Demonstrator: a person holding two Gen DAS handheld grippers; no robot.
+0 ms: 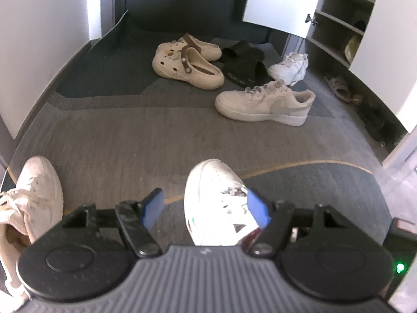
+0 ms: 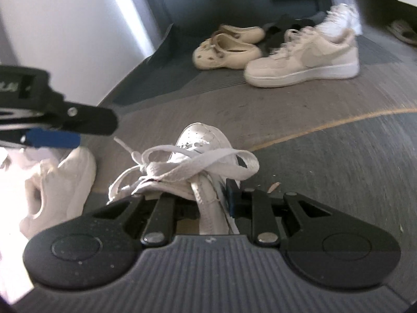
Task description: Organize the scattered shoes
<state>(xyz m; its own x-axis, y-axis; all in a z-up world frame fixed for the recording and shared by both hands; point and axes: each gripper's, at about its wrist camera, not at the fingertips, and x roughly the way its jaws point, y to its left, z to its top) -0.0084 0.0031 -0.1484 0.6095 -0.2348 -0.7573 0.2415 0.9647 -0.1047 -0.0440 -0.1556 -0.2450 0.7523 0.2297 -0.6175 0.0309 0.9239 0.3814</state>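
My left gripper (image 1: 206,206) is open above the floor; a white sneaker (image 1: 213,198) lies between and under its blue pads, toe pointing away. A cream sneaker (image 1: 39,190) lies to its left. My right gripper (image 2: 192,198) is shut on the tongue and collar of a white sneaker (image 2: 200,140) with loose laces. The left gripper (image 2: 52,130) shows at the left of the right wrist view, above a cream sneaker (image 2: 75,177). Farther off lie cream clogs (image 1: 185,65), black slides (image 1: 242,62), a beige sneaker (image 1: 265,104) and a white sneaker (image 1: 289,69).
An open shoe cabinet (image 1: 338,26) with shelves stands at the right, its white door (image 1: 281,2) swung out. A sandal (image 1: 338,87) and dark shoes sit on its floor level. White walls border the left. Grey carpet (image 1: 125,135) lies between me and the far shoes.
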